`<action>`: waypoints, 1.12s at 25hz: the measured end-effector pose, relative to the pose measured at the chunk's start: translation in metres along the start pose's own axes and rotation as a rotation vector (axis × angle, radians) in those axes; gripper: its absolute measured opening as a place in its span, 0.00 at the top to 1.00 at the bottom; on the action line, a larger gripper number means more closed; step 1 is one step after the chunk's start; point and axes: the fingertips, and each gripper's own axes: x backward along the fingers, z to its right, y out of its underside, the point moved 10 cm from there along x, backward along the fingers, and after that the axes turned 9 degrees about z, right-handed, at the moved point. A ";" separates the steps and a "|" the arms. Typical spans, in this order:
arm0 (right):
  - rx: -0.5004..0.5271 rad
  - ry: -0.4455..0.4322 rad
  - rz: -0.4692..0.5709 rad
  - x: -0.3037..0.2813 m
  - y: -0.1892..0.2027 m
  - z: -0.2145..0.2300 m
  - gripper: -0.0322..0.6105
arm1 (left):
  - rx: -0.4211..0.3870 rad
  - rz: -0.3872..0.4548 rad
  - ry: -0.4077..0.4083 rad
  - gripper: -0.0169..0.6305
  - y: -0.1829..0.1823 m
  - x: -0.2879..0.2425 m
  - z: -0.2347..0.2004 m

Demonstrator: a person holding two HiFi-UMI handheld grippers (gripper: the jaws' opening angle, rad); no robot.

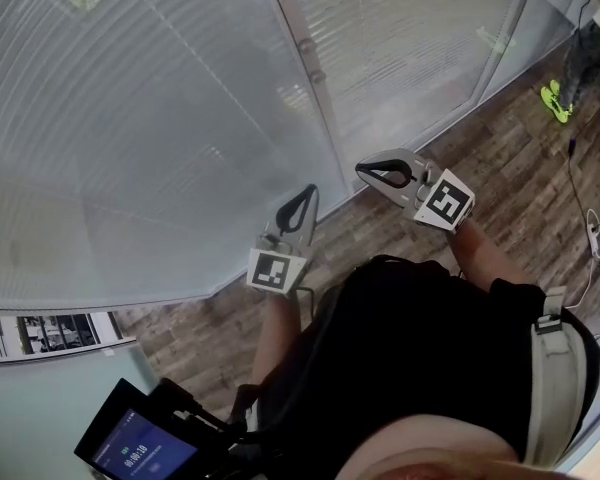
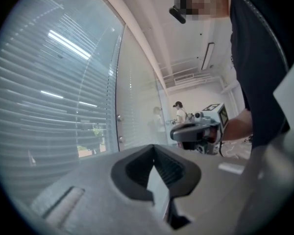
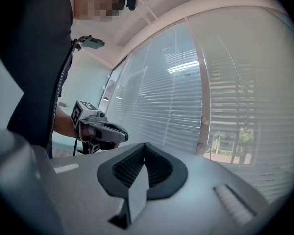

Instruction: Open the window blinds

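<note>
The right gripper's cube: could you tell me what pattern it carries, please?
Black-and-white square markers; the cube shows best in the head view.

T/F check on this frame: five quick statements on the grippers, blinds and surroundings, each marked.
1. The left hand-held gripper and the right hand-held gripper are both shut, with nothing between the jaws. True.
2. The right hand-held gripper is gripping a blind cord. False: it is empty and no cord is in its jaws.
3. The blinds hang lowered across the window. True.
4. The floor is carpeted. False: it is wood planks.
5. A lit screen shows at the lower left of the head view. True.
</note>
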 end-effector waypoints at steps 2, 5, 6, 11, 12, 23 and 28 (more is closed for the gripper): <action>0.011 0.007 0.006 -0.003 0.001 -0.003 0.94 | -0.005 0.006 0.011 0.97 0.000 0.003 -0.003; 0.017 0.027 0.016 -0.007 0.005 -0.009 0.94 | -0.014 0.008 0.027 0.97 0.000 0.011 -0.005; 0.018 0.033 0.019 -0.008 0.005 -0.011 0.94 | -0.017 0.009 0.027 0.97 -0.001 0.013 -0.006; 0.028 0.042 0.023 -0.009 0.004 -0.012 0.94 | -0.033 0.016 0.021 0.97 -0.003 0.014 -0.011; 0.031 0.043 0.024 -0.008 0.004 -0.011 0.94 | -0.034 0.015 0.021 0.97 -0.003 0.014 -0.010; 0.013 0.008 0.013 -0.016 0.009 0.017 0.94 | -0.026 -0.011 -0.059 0.97 -0.003 0.008 -0.021; 0.007 -0.013 -0.005 -0.028 0.016 0.037 0.94 | -0.012 -0.013 -0.069 0.97 0.005 -0.002 -0.033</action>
